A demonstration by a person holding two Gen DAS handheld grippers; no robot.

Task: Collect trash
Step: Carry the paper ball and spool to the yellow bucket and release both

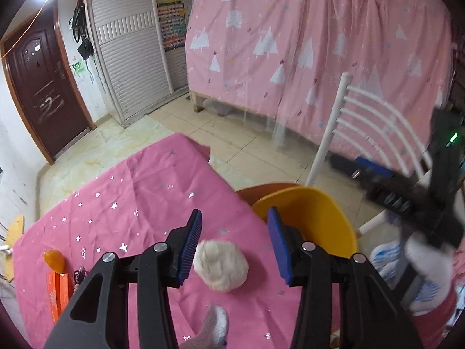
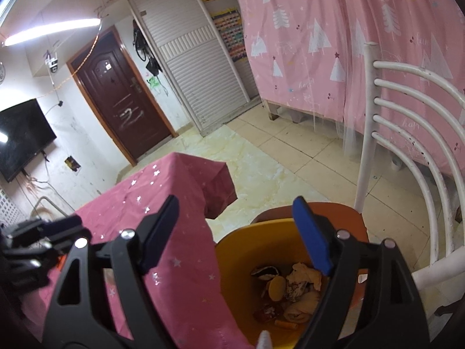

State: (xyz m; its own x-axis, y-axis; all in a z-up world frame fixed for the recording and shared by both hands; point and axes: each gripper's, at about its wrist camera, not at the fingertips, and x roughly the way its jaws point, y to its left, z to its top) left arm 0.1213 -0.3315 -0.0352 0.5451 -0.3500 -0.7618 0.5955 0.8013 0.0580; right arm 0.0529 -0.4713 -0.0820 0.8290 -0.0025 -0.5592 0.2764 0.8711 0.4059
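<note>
A crumpled white paper ball (image 1: 221, 265) lies on the pink star tablecloth (image 1: 145, 192). My left gripper (image 1: 234, 245) is open and empty, its blue pads on either side of the ball, slightly above it. A yellow bin (image 2: 247, 250) stands on an orange chair seat beside the table; it holds several scraps of trash (image 2: 290, 288). My right gripper (image 2: 238, 232) is open and empty above the bin's near rim. The bin also shows in the left wrist view (image 1: 314, 218). The right gripper appears blurred at the right of the left wrist view (image 1: 407, 192).
An orange peel (image 1: 54, 259) and an orange box (image 1: 59, 296) lie at the table's left edge. A white chair back (image 2: 407, 151) rises behind the bin. A pink curtain (image 1: 319, 58), a brown door (image 1: 43, 87) and tiled floor lie beyond.
</note>
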